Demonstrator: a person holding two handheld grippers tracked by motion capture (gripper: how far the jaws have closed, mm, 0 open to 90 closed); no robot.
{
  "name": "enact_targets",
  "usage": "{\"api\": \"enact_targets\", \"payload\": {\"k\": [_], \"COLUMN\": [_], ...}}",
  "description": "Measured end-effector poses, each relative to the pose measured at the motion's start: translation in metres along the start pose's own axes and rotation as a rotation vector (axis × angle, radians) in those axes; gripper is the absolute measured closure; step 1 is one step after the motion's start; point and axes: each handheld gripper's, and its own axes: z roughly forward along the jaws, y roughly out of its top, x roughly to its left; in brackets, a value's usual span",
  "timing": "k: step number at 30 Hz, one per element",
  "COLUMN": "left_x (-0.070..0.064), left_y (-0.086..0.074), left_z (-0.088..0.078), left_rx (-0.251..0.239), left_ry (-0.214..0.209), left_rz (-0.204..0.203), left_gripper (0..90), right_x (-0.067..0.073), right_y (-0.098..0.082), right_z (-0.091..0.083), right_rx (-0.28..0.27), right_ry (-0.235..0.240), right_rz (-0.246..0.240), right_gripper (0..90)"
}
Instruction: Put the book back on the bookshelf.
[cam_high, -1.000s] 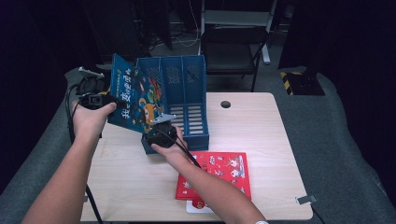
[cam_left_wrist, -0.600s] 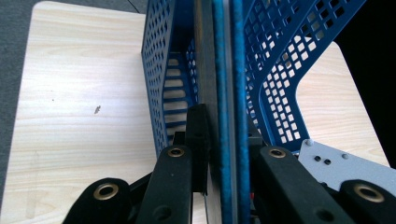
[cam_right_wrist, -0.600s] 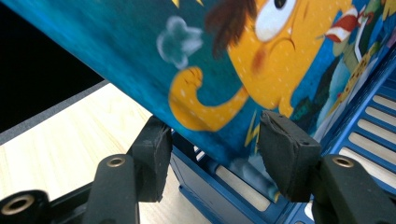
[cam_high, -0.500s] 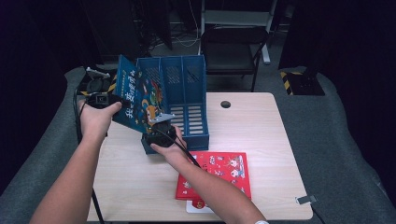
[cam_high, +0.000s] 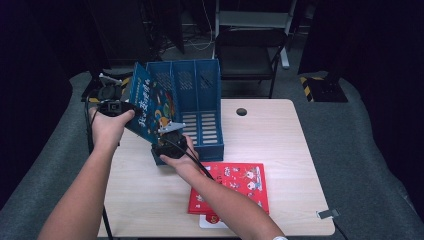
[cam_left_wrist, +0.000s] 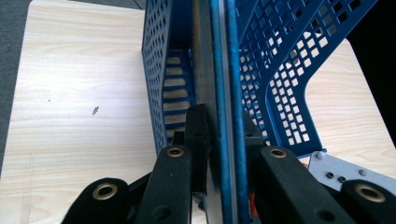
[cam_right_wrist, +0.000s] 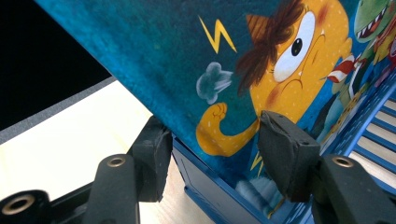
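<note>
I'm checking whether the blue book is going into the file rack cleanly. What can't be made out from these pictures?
- Which compartment of the file rack the blue book enters: high view, the cover hides its lower edge.
- Whether the right gripper presses on the rack's front wall: right gripper view, the book covers it.
- The red book: high view, the right forearm crosses it.
- The book's cover: left gripper view, seen edge-on between the left gripper jaws.
</note>
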Motion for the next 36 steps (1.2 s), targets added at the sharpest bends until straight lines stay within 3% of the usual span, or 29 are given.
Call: {"api": "enact_targets", "payload": {"k": [9, 16, 36], "left_x": [-0.003, -0.005, -0.004], "left_y": [0.001, 0.005, 0.018], "left_z": [0.004, 0.005, 0.022], "left_rx": [-0.021, -0.01, -0.036], "left_ry": [0.009, 0.018, -0.001], "left_rz": [-0.002, 0.007, -0.027], "left_gripper": [79.5, 79.4, 77.6], "right_x": [-0.002, -0.002, -0.008], "right_y": [0.001, 0.002, 0.003], "right_z": [-0.001, -0.001, -0.002], "right_rx": [-0.009, -0.023, -0.046], "right_ry": [0.004, -0.004, -0.017], "right_rz": [0.009, -0.007, 0.012], "right_gripper": [45.4, 47.7, 52.7]}}
